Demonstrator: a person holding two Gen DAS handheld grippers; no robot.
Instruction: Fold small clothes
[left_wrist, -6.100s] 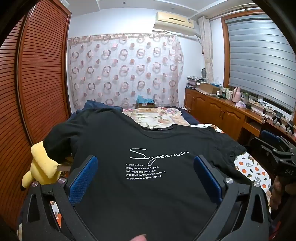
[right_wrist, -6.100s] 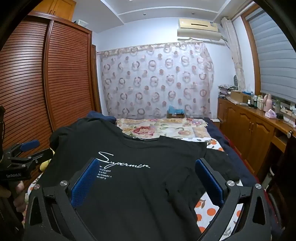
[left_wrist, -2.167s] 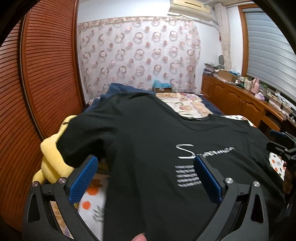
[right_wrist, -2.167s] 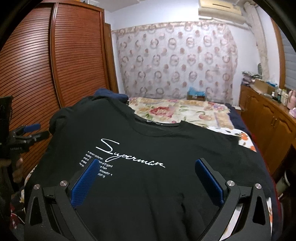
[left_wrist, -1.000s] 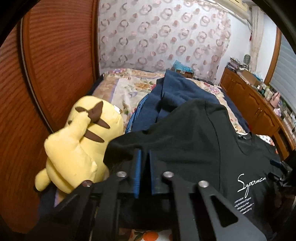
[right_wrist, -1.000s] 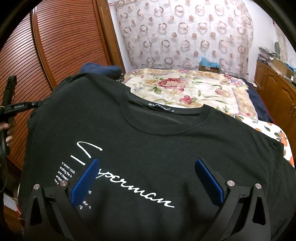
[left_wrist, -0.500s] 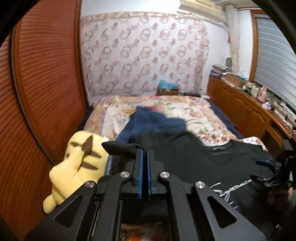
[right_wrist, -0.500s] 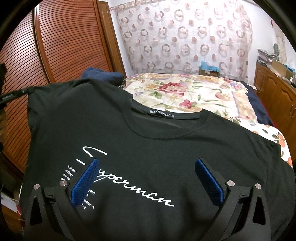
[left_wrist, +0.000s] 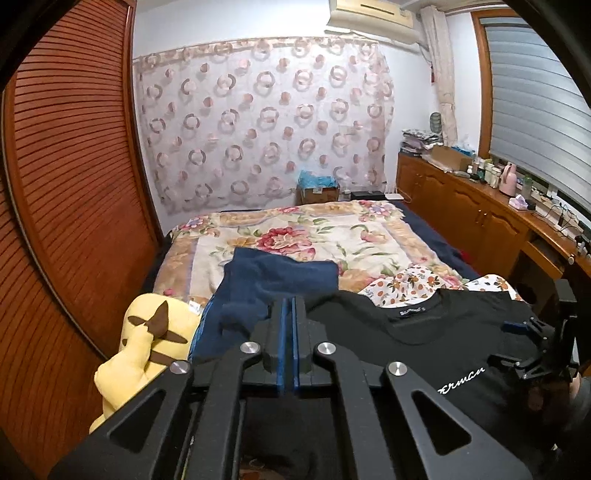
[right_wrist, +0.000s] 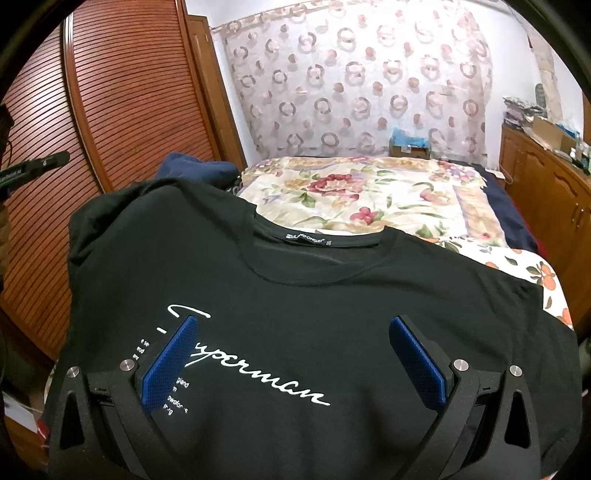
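A black T-shirt (right_wrist: 332, 295) with white "Superman" script lies spread face up on the bed. It also shows in the left wrist view (left_wrist: 424, 332). My left gripper (left_wrist: 287, 314) is shut on the shirt's left sleeve, with black cloth bunched at the fingertips. In the right wrist view the sleeve side (right_wrist: 103, 214) is pulled up. My right gripper (right_wrist: 295, 358) is open and empty, hovering over the printed chest. It also shows in the left wrist view (left_wrist: 532, 354) at the right edge.
A yellow plush toy (left_wrist: 147, 347) and a dark blue garment (left_wrist: 273, 280) lie left of the shirt. A floral blanket (left_wrist: 314, 236) covers the bed behind. A wooden wardrobe (left_wrist: 66, 184) stands left, a wooden counter (left_wrist: 491, 210) right.
My left gripper moved to the sleeve, shut on it and has lifted it and drawn it inward. My right gripper stays open over the chest.
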